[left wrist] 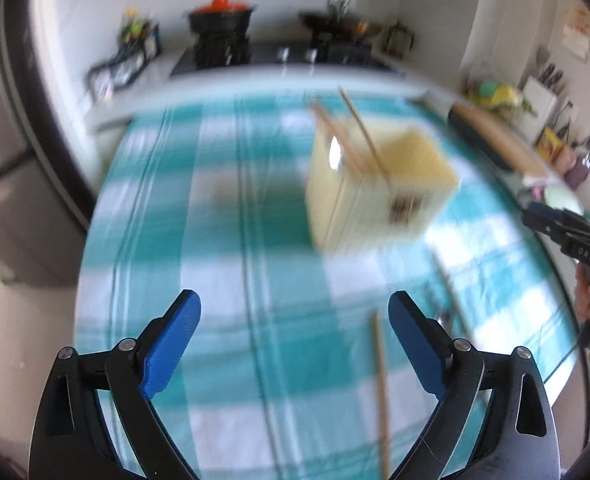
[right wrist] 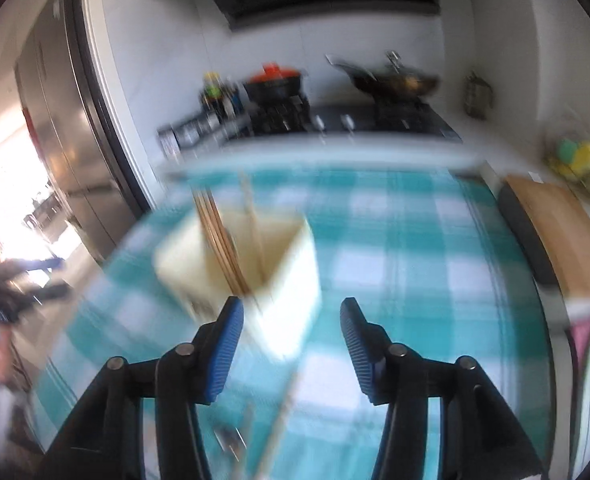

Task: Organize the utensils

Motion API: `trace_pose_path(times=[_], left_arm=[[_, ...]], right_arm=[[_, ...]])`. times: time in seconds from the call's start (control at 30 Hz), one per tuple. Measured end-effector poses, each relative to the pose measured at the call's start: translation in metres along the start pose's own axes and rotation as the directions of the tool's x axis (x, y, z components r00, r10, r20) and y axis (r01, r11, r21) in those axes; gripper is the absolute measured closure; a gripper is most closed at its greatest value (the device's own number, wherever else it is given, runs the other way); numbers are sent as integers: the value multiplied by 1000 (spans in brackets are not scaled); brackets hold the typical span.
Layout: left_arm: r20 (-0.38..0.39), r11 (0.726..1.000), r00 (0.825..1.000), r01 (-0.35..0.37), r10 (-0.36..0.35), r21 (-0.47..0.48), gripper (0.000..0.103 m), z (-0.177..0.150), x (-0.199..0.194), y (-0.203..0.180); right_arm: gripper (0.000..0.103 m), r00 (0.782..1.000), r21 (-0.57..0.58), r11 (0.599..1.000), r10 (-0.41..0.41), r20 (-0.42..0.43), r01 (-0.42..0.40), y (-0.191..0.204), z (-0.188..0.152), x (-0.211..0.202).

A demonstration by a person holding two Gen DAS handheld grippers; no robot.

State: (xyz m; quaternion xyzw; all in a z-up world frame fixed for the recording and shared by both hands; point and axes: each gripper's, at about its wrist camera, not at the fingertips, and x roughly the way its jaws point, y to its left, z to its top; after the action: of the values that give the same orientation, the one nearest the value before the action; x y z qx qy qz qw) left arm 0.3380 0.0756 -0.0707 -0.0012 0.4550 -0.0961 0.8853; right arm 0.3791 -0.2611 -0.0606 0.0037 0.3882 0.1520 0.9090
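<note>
**Reaching for loose chopsticks beside the holder**

While lying flat on the checked table (left wrist: 215, 240), waiting just short of the cream holder (left wrist: 379, 184), where several sticks are already standing: one loose chopstick (left wrist: 381, 392). Sitting just inside the right-hand pad of the wide-open, empty left gripper (left wrist: 295, 344). Needing a sideways shift to centre it, then a low, level closing. Lying blurred beneath the half-open, empty right gripper (right wrist: 293, 348): another chopstick (right wrist: 279, 428), running toward the holder close ahead.
</note>
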Motion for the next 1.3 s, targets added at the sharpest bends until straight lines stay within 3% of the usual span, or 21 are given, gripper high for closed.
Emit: trace_pose_path(times=[0.13, 0.2, 0.3, 0.43, 0.6, 1.07, 1.3], left_arm=[[-36, 998, 998, -47, 46, -31, 8, -58, 23, 9], [-31, 995, 997, -71, 69, -68, 8, -79, 35, 13], [4, 989, 996, -87, 88, -123, 8, -91, 49, 17], [30, 986, 992, -116, 120, -117, 8, -95, 67, 12], [10, 981, 985, -171, 172, -94, 8, -100, 81, 9], [-10, 973, 982, -189, 189, -131, 0, -103, 86, 18], [-11, 973, 982, -188, 188, -131, 0, -103, 86, 19]], right_arm=[[51, 985, 5, 993, -119, -124, 120, -20, -96, 10], [51, 971, -26, 982, -189, -145, 187, -21, -132, 13], [51, 967, -11, 976, -218, -132, 219, -22, -159, 8], [51, 967, 14, 973, -226, -117, 229, -21, -168, 9], [48, 967, 18, 972, -233, -104, 236, -20, -174, 8], [33, 973, 35, 978, -202, -113, 207, -23, -174, 12], [32, 971, 27, 976, -212, -114, 216, -21, -174, 13]])
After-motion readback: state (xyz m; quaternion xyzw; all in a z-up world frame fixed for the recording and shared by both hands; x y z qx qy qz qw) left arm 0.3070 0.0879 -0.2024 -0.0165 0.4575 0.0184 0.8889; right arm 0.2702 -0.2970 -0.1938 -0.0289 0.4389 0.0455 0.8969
